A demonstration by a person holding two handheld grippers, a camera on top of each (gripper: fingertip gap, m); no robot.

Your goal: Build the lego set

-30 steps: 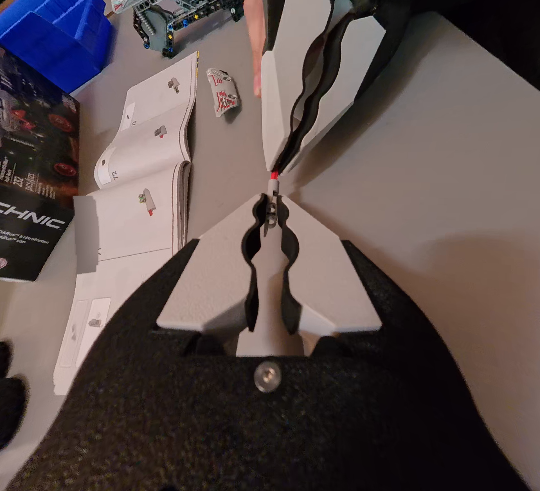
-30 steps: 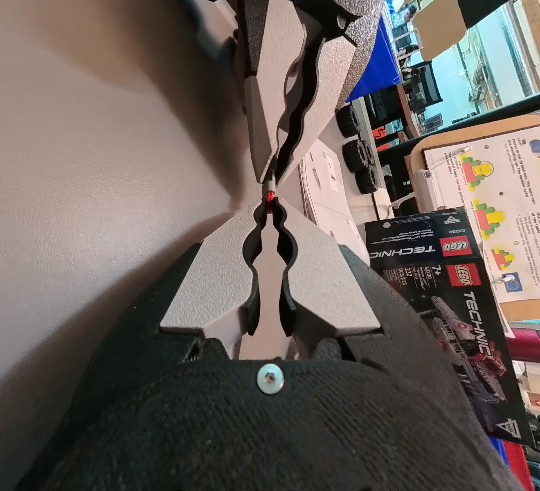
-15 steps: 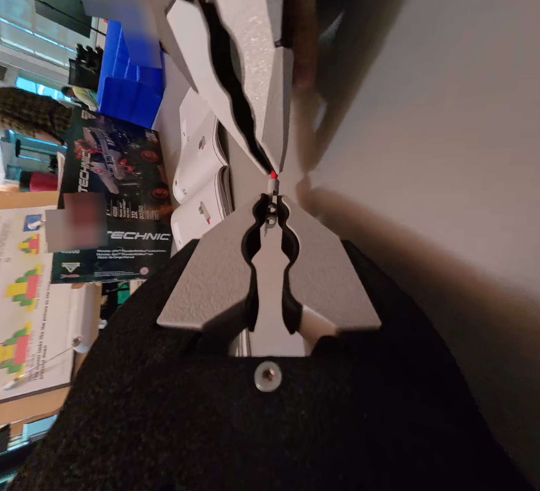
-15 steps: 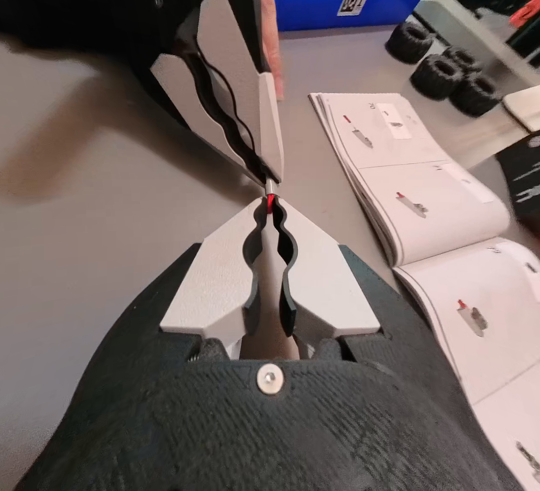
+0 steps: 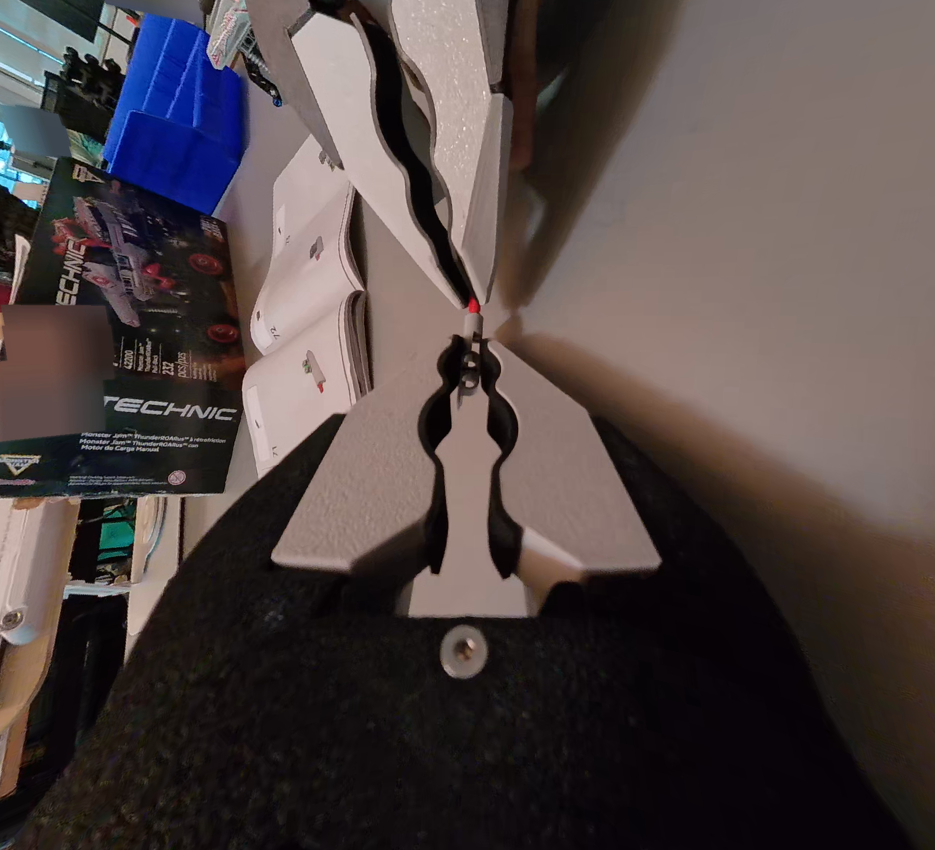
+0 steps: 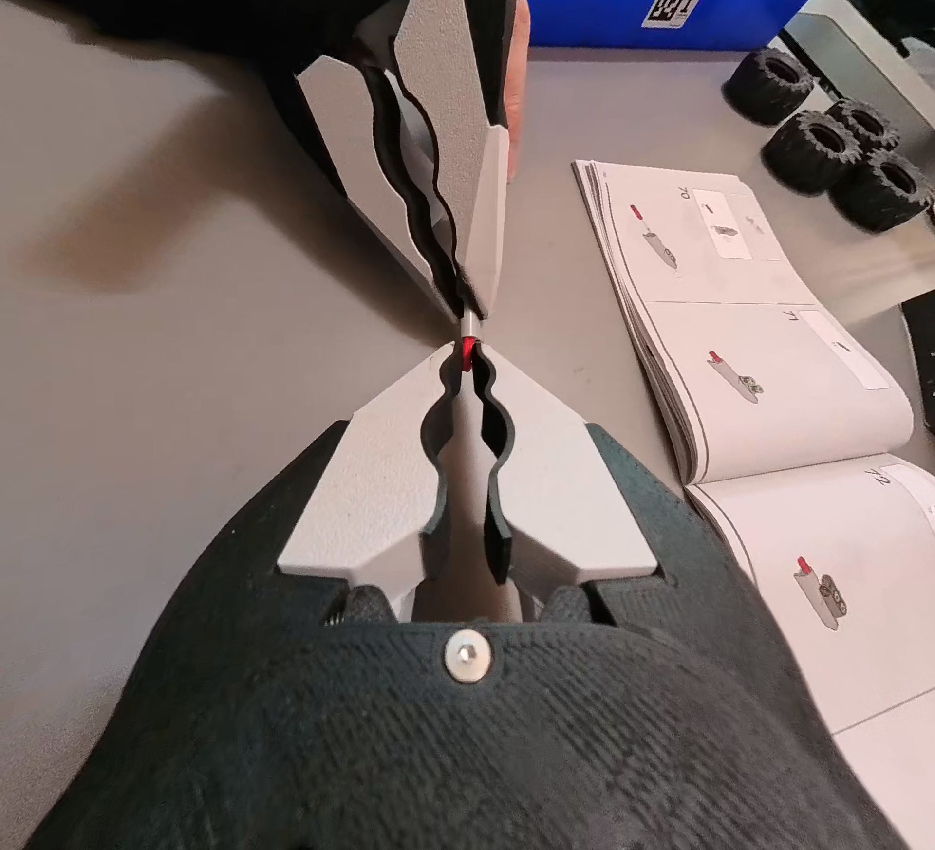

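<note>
Above the grey table (image 6: 152, 370), the two grippers meet tip to tip, sharing one small subassembly. The left gripper (image 5: 470, 353) is clamped on a light grey connector piece (image 5: 470, 365); the right gripper (image 6: 468, 353) is clamped on a red pin (image 6: 466, 354). In the left wrist view the right gripper comes in from 12 o'clock, the red pin showing just past its tips; in the right wrist view the left gripper likewise comes in from 12 o'clock, with the grey piece emerging from between its tips. Pin and grey piece lie on one line and touch; how deep the pin sits cannot be told.

The step in hand appears to be pressing the red pin into the grey piece, as drawn in the open instruction booklet (image 6: 759, 345), which lies at 3 o'clock in the right wrist view. The next move probably calls for a straight axial push with both grips firm, since any sideways tilt could twist the small part out from between the tips.

Four black tyres (image 6: 835, 153) at 2 o'clock and the set's box (image 5: 136, 320) at 9 o'clock in the left wrist view lie well apart.
</note>
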